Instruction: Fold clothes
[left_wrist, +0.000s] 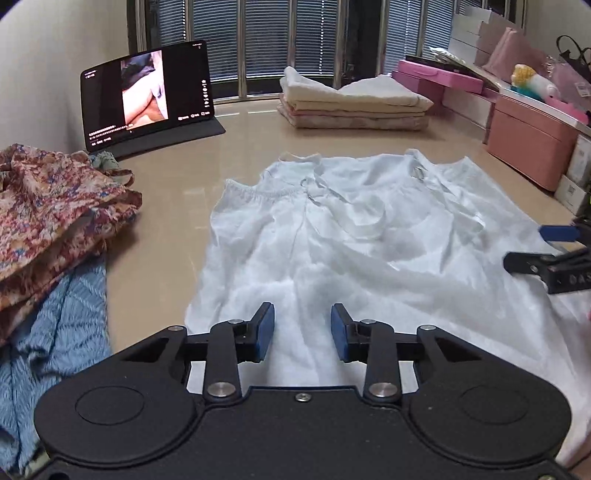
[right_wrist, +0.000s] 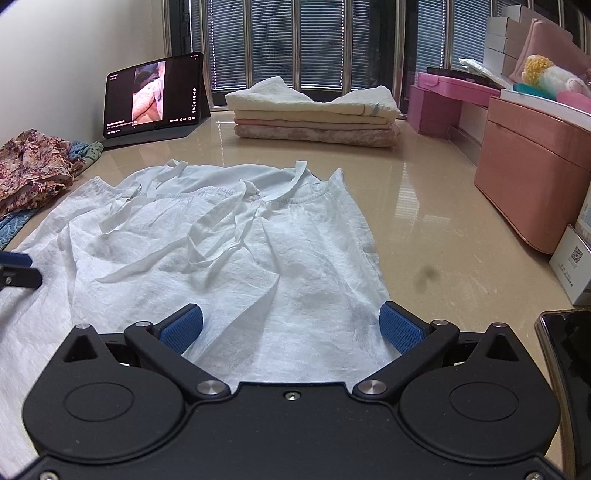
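Note:
A white strappy garment (left_wrist: 351, 236) lies spread flat on the beige tabletop (left_wrist: 173, 206), straps and elastic neckline at the far end; it also shows in the right wrist view (right_wrist: 236, 251). My left gripper (left_wrist: 303, 332) is open and empty, hovering over the garment's near hem. My right gripper (right_wrist: 291, 325) is wide open and empty over the hem near the garment's right edge. The right gripper's fingers (left_wrist: 532, 264) show at the right edge of the left wrist view. The left gripper's fingertip (right_wrist: 14, 260) shows at the left edge of the right wrist view.
A floral garment (left_wrist: 55, 206) lies on a blue one (left_wrist: 62, 332) at the left. A tablet (left_wrist: 147, 92) stands at the back left. Folded clothes (left_wrist: 351, 103) are stacked at the back. Pink boxes (left_wrist: 532, 140) line the right side. A phone (right_wrist: 569, 354) lies near right.

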